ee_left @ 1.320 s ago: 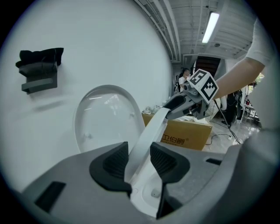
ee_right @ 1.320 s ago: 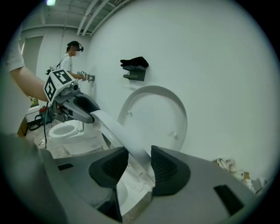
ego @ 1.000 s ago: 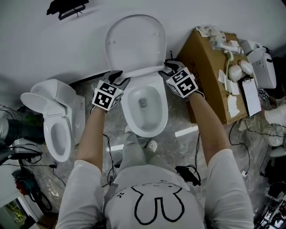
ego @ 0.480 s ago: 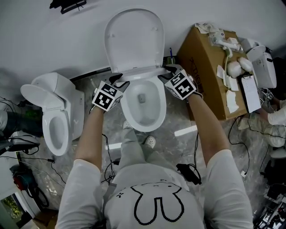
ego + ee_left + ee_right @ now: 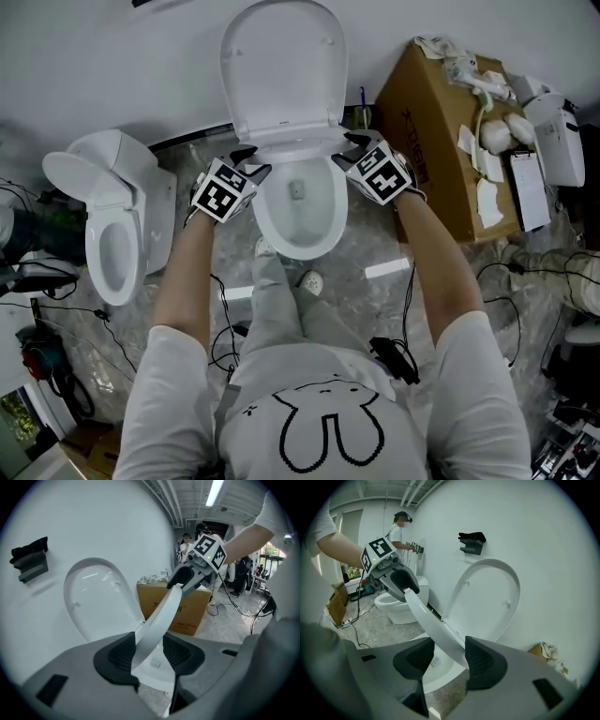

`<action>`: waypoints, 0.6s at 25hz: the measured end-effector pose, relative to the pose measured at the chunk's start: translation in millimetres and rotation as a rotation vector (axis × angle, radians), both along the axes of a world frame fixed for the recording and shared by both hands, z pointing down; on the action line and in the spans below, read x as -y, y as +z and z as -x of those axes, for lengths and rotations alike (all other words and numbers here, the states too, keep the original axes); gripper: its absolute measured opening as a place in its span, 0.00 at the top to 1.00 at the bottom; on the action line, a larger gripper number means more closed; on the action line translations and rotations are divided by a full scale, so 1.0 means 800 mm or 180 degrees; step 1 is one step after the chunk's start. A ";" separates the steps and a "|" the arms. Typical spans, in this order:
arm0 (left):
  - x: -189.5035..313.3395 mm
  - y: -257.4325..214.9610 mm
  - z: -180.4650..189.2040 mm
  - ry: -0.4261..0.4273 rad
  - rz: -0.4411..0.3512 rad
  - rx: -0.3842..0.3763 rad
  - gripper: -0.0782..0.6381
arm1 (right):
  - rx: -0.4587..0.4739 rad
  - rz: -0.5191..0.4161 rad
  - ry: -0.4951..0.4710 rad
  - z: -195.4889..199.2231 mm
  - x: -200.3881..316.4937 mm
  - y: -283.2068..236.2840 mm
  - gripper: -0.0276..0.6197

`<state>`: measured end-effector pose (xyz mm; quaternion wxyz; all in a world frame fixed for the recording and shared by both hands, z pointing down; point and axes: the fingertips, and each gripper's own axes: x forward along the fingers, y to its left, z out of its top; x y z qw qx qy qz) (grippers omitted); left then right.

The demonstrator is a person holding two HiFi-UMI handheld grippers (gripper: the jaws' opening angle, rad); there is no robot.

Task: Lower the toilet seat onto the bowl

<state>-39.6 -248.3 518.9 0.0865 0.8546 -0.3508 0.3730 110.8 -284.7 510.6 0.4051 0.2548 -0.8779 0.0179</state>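
Observation:
A white toilet stands in the middle with its lid (image 5: 284, 66) upright against the wall. Its seat ring (image 5: 292, 147) is tilted part-way above the bowl (image 5: 302, 246). My left gripper (image 5: 246, 169) is at the seat's left side and my right gripper (image 5: 352, 150) at its right side. In the left gripper view the seat (image 5: 161, 616) runs between the left gripper's (image 5: 149, 656) opening jaws, with a gap at one pad. In the right gripper view the seat (image 5: 431, 620) likewise lies between the right gripper's (image 5: 443, 656) opening jaws, loose on one side.
A second white toilet (image 5: 112, 234) stands to the left. A cardboard box (image 5: 431, 122) with white parts on top is at the right. Cables (image 5: 225, 328) trail over the floor. A black holder (image 5: 472, 542) hangs on the wall; a person (image 5: 398, 527) stands behind.
The head view has shifted a little. Both grippers stay at the sides of the seat by the bowl's rear, and the seat stays tilted between them.

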 end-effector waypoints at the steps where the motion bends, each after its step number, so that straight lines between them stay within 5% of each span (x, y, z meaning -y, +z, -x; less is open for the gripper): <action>1: -0.002 0.001 -0.001 0.0013 0.0007 0.0009 0.63 | 0.0003 0.0012 -0.0015 0.000 -0.003 0.001 0.62; 15: -0.039 0.023 -0.012 0.0326 0.0411 -0.0008 0.61 | -0.0170 0.0230 -0.0241 -0.008 -0.039 0.028 0.58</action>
